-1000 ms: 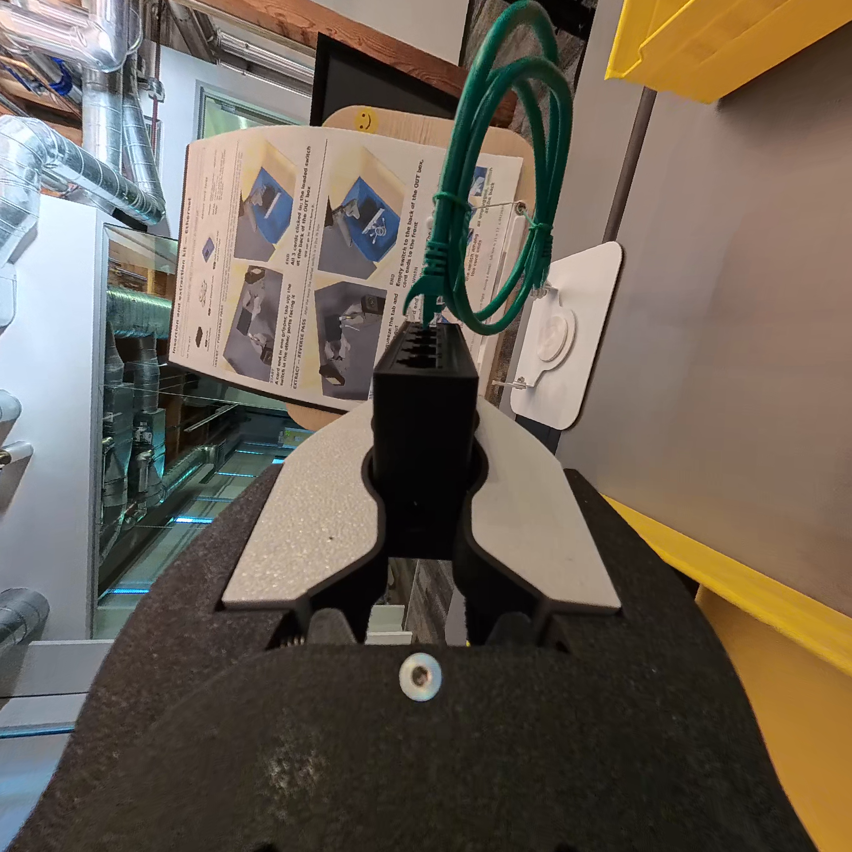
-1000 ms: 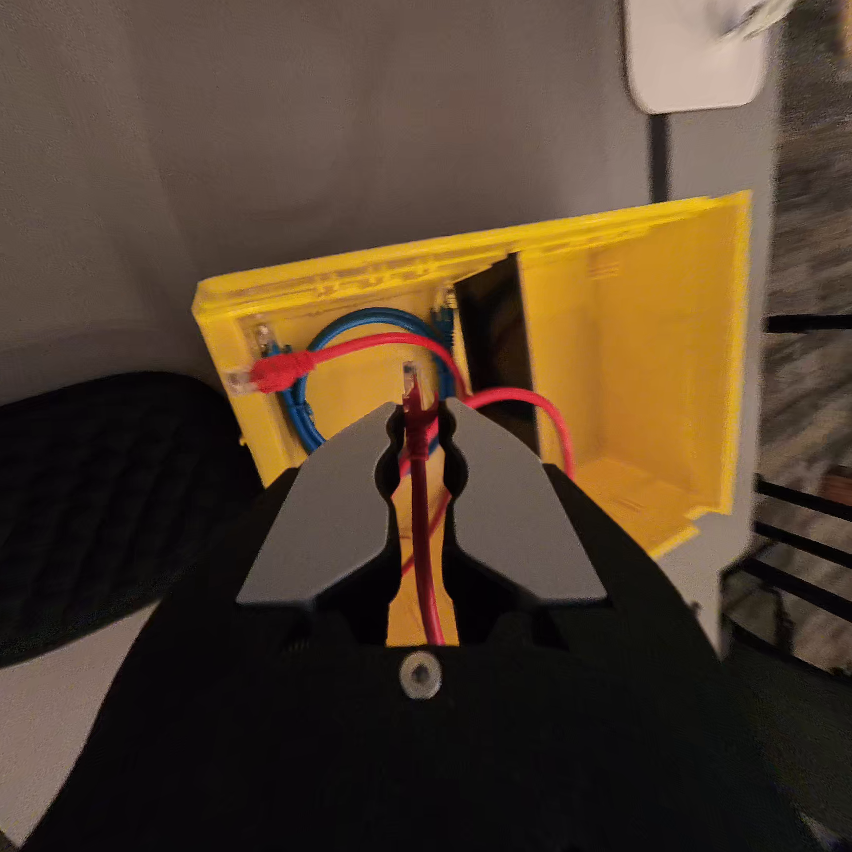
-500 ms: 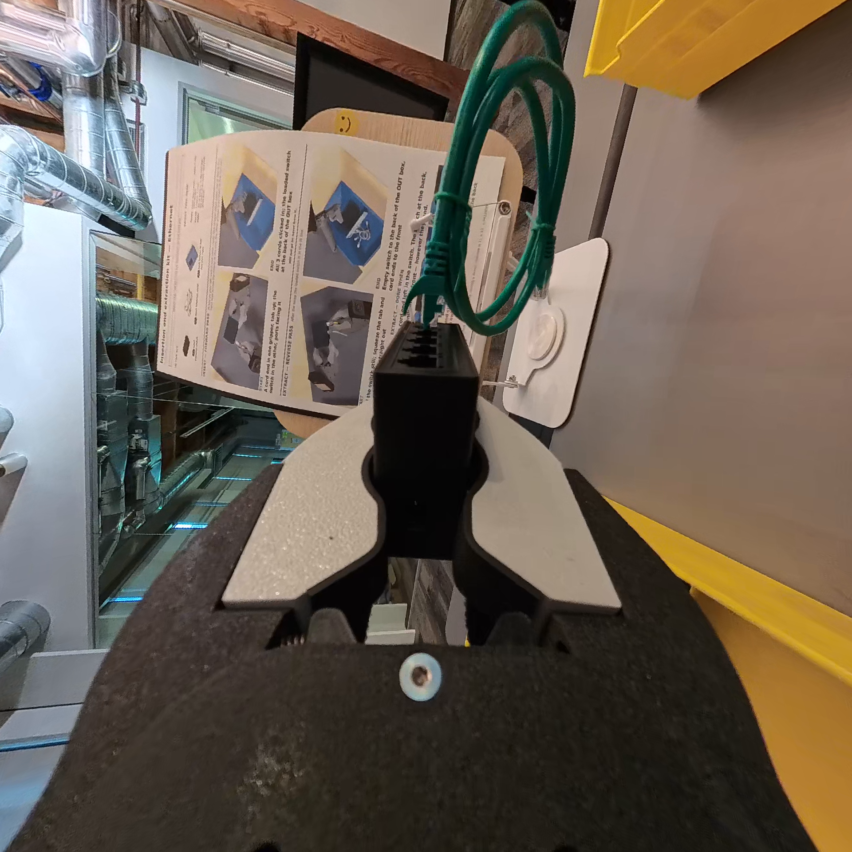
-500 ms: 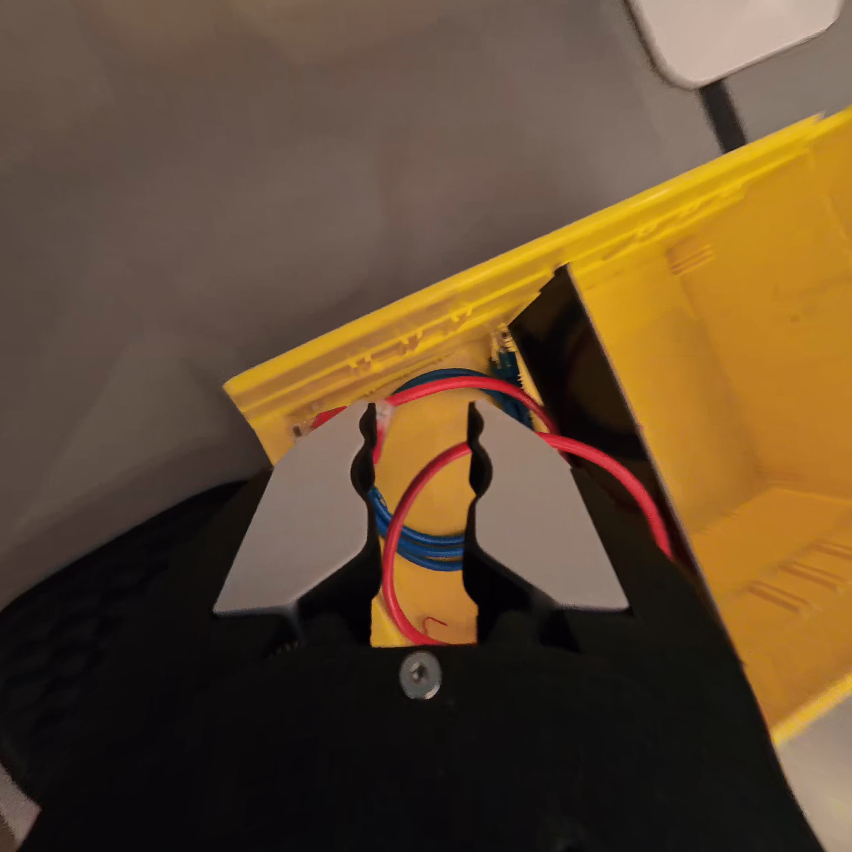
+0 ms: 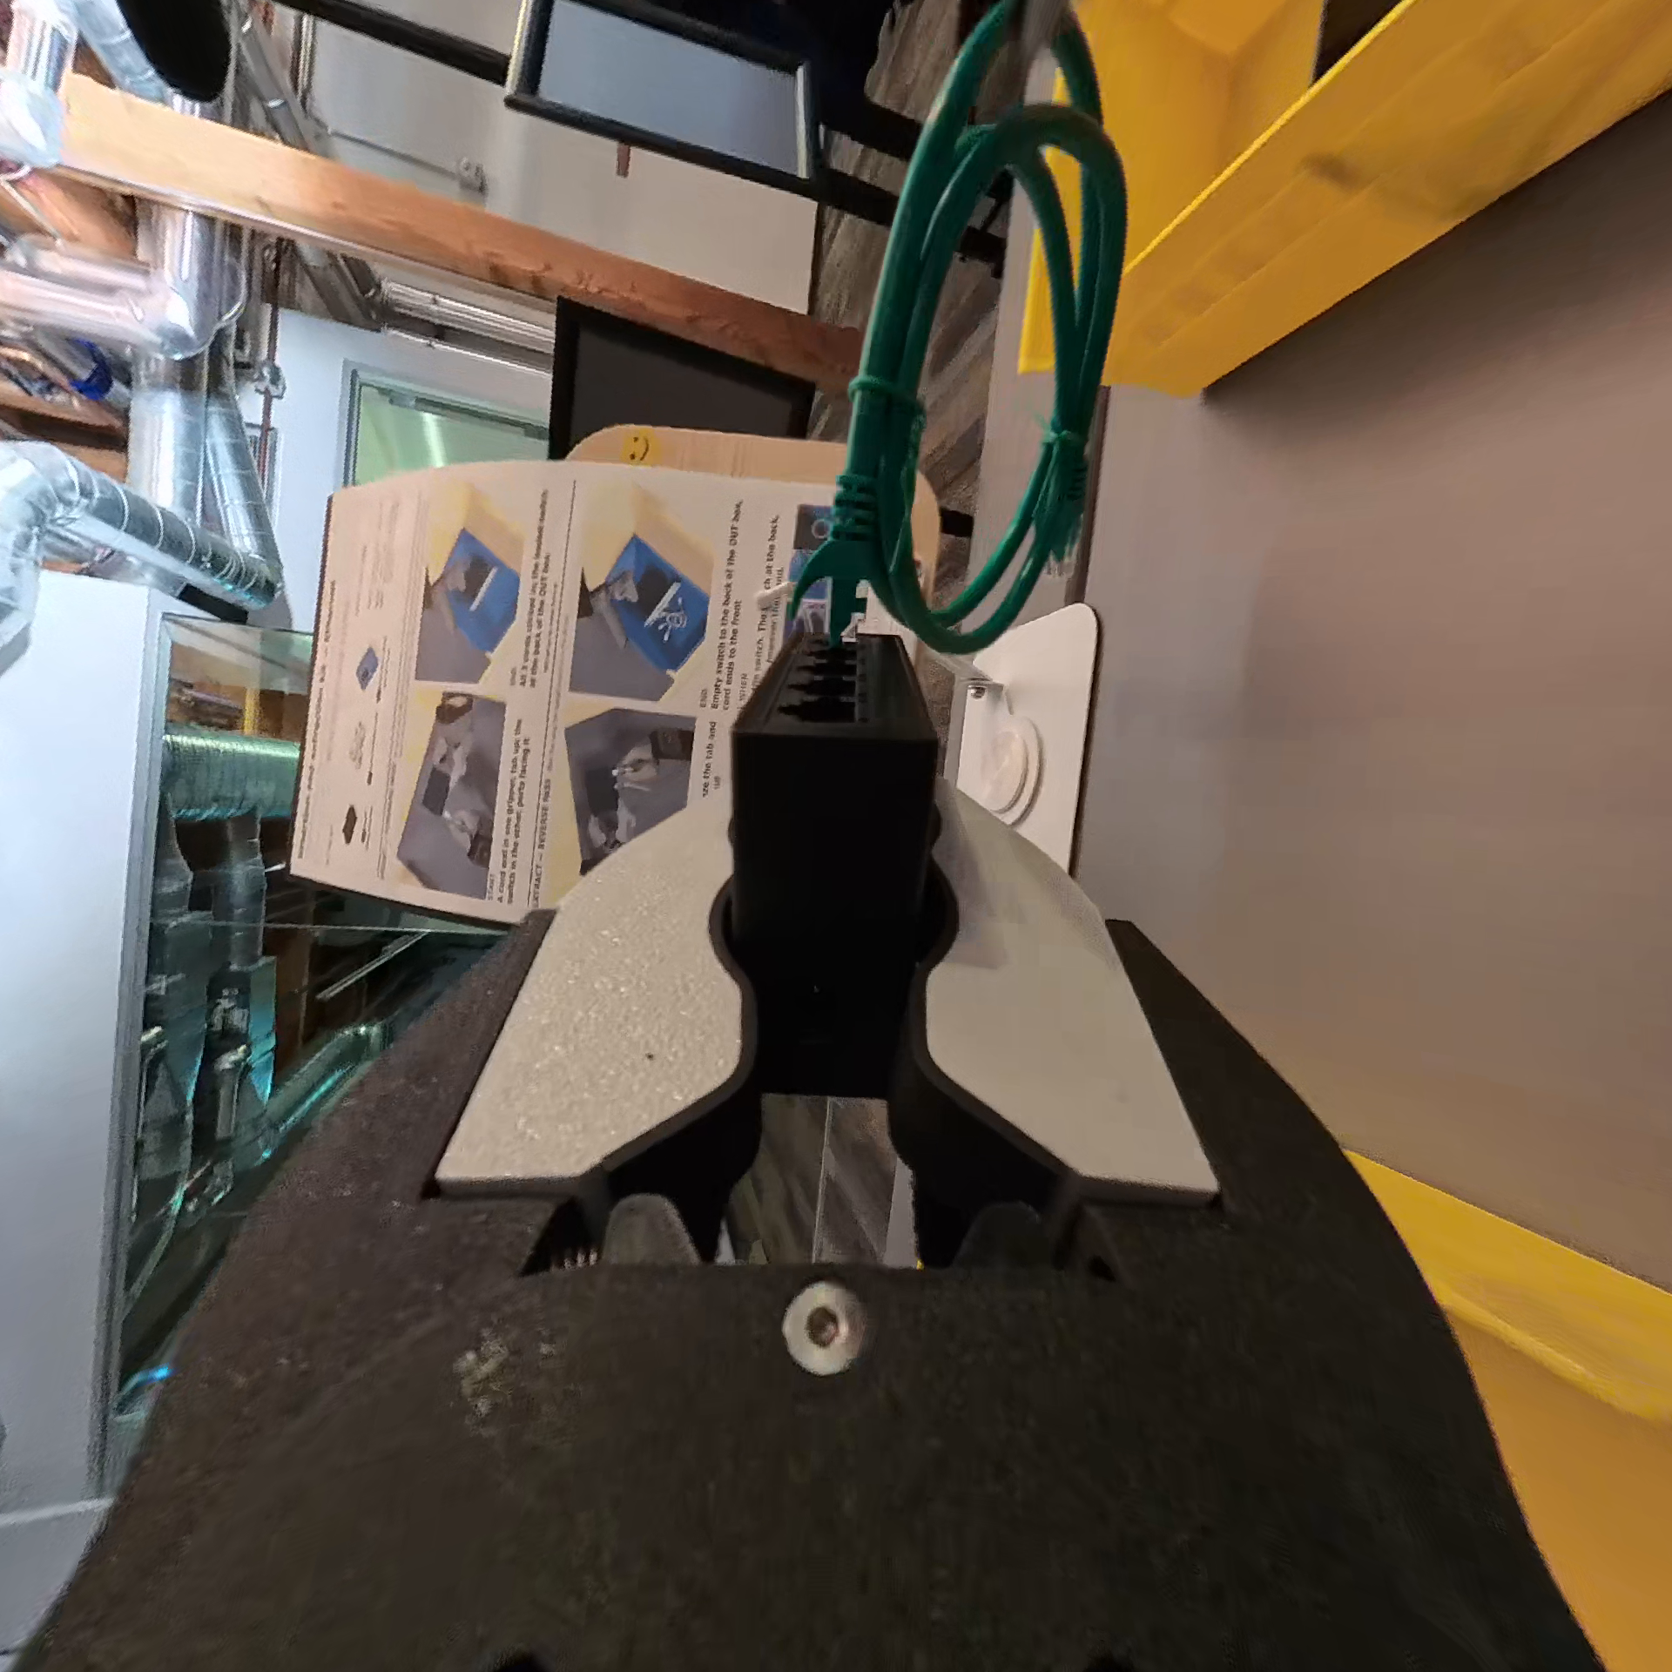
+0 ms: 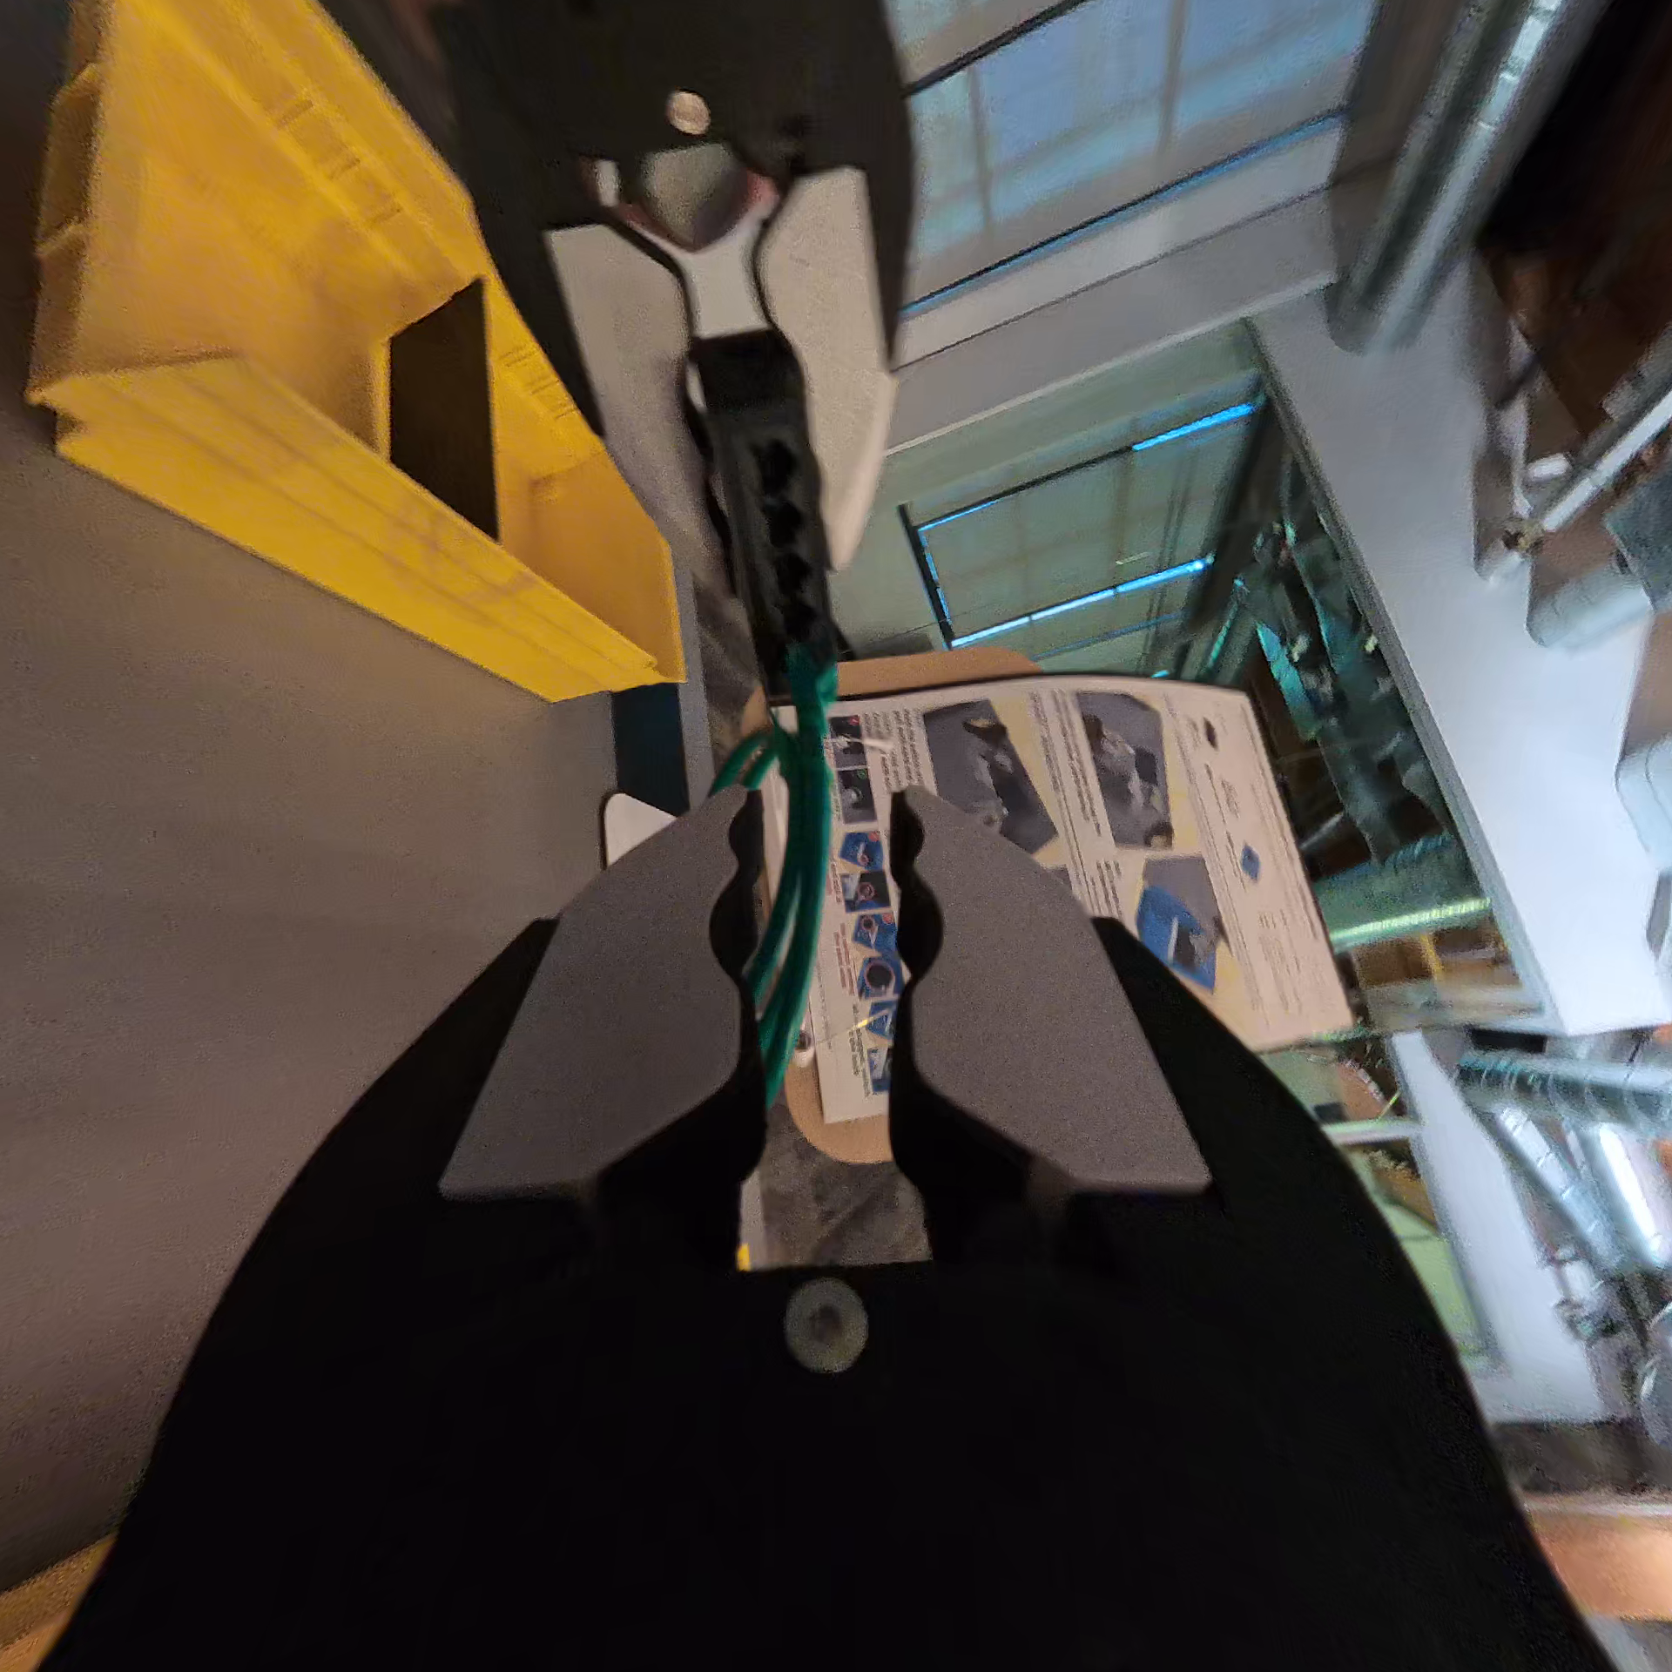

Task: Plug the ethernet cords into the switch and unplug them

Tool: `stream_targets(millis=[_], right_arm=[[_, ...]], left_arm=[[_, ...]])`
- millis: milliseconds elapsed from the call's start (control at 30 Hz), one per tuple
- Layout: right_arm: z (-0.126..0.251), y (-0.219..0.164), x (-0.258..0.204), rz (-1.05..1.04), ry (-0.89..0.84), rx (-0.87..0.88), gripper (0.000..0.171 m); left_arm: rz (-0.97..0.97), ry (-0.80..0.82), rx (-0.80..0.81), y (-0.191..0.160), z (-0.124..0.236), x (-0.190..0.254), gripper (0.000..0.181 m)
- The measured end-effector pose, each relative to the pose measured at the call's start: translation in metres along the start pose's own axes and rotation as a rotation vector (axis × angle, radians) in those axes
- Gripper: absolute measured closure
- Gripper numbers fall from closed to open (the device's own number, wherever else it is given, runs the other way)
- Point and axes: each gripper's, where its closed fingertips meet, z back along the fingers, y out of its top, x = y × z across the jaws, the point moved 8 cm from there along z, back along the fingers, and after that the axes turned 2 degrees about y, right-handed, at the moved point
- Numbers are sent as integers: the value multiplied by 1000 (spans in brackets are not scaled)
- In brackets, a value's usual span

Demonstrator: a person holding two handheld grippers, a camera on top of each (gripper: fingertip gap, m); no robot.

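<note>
My left gripper [image 5: 832, 846] is shut on a black switch [image 5: 832, 796], which stands up between the pads with its ports facing away. A coiled green ethernet cord [image 5: 914, 271] hangs above it, with one plug [image 5: 846, 588] in the far port. The right wrist view shows the same switch [image 6: 783, 507] in the left gripper [image 6: 769, 380], with the green cord [image 6: 796, 859] running from it. My right gripper [image 6: 819, 805] is open. The green cord passes between its fingers, and the pads do not press on it.
A yellow bin [image 6: 317, 452] with a dark slot lies on the grey table [image 6: 226, 905]. Another yellow bin edge [image 5: 1538, 1357] is at lower right. A printed instruction sheet [image 5: 507, 688] on a board and a white plate [image 5: 1022, 724] stand beyond the switch. One gripper's finger ends stand about 11 cm off the other's.
My right gripper opened and let go of a red cord in the yellow bin, then swung over to the green cord at the switch. My left gripper kept hold of the switch.
</note>
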Motion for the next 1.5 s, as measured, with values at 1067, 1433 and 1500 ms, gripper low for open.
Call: stream_targets(millis=[1067, 1433, 1500], right_arm=[[-54, 4, 4, 90, 113, 42, 154], [-53, 11, 19, 73, 300, -50, 155], [-53, 13, 23, 96, 335, -78, 155]], left_arm=[[-27, 25, 94, 22, 8, 2, 151], [43, 13, 110, 22, 5, -1, 150], [55, 19, 124, 23, 4, -1, 150]])
